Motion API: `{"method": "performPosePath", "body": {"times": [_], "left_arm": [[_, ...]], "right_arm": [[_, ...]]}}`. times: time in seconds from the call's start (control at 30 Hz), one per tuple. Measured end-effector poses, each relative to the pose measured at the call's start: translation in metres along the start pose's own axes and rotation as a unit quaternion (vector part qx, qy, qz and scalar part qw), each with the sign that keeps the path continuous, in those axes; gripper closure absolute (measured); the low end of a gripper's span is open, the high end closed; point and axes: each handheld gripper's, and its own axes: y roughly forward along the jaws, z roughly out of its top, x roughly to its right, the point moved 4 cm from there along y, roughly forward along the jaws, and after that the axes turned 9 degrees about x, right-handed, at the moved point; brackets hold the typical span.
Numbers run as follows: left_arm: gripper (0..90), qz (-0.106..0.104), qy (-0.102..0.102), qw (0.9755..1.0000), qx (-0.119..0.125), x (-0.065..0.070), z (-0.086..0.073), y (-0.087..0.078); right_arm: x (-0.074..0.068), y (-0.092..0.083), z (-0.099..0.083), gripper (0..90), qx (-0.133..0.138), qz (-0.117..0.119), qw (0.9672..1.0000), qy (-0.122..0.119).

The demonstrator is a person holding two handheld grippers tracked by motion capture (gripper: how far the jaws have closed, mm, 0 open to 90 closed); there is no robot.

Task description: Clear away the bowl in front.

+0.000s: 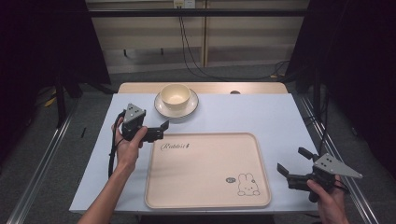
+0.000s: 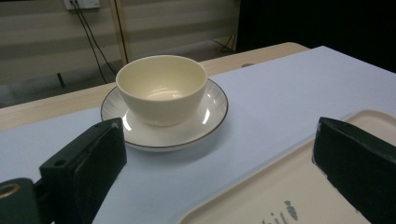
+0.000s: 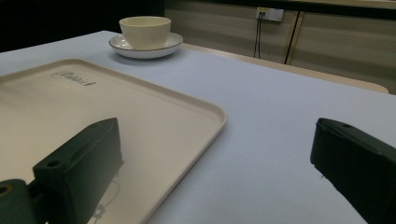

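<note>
Two grippers spread, empty: left gripper (image 1: 158, 129) near bowl (image 1: 175, 95) on saucer (image 1: 187, 110); right gripper (image 1: 292, 161) beside tray (image 1: 205, 186).

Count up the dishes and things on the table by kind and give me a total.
Bowls: 1, a cream bowl sitting on the saucer.
Saucers: 1, a dark-rimmed saucer.
Trays: 1, a beige tray with a rabbit drawing.
Total: 3
</note>
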Motion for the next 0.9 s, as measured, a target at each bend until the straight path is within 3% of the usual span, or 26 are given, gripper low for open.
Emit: {"method": "performPosePath", "body": {"times": [0.07, 0.17, 0.23, 0.3, 0.47, 0.53, 0.57, 0.73, 0.8, 0.9], "left_arm": [[3.0, -0.001, -0.007, 1.0, -0.001, -0.001, 0.0, 0.005], [3.3, -0.002, 0.016, 0.9999, -0.005, 0.0, 0.002, 0.01], [3.3, -0.007, 0.006, 0.9999, -0.005, 0.002, 0.003, 0.016], [3.3, -0.003, 0.014, 0.9999, -0.008, 0.001, 0.005, 0.021], [4.3, -0.01, 0.006, 0.9998, -0.014, 0.0, 0.007, 0.035], [4.5, -0.01, 0.007, 0.9998, -0.014, -0.001, 0.008, 0.038], [4.9, -0.005, 0.018, 0.9997, -0.016, -0.001, 0.009, 0.042], [4.0, 0.005, 0.005, 0.9997, -0.023, -0.004, 0.013, 0.054], [4.4, 0.008, 0.014, 0.9996, -0.025, -0.008, 0.015, 0.057], [5.1, 0.01, 0.004, 0.9997, -0.023, -0.011, 0.018, 0.061]], "right_arm": [[0.0, 0.0, 0.0, 1.8, 0.0, 0.0, 1.0, 0.001], [0.0, 0.0, 0.0, 1.8, -0.001, -0.001, 1.0, -0.003], [0.0, 0.0, 0.0, 1.8, -0.001, 0.001, 1.0, 0.0], [0.0, 0.0, 0.0, 1.8, 0.0, 0.001, 1.0, -0.001], [0.0, 0.0, 0.0, 1.8, -0.001, 0.001, 1.0, -0.001], [0.0, 0.0, 0.0, 1.8, 0.0, 0.001, 1.0, -0.001], [0.0, 0.0, 0.0, 1.8, 0.001, 0.002, 1.0, 0.001], [0.0, 0.0, 0.0, 1.9, 0.003, 0.003, 1.0, 0.003], [0.0, 0.0, 0.0, 1.9, 0.003, 0.004, 1.0, 0.003], [0.0, 0.0, 0.0, 1.8, 0.001, 0.003, 1.0, 0.002]]}}
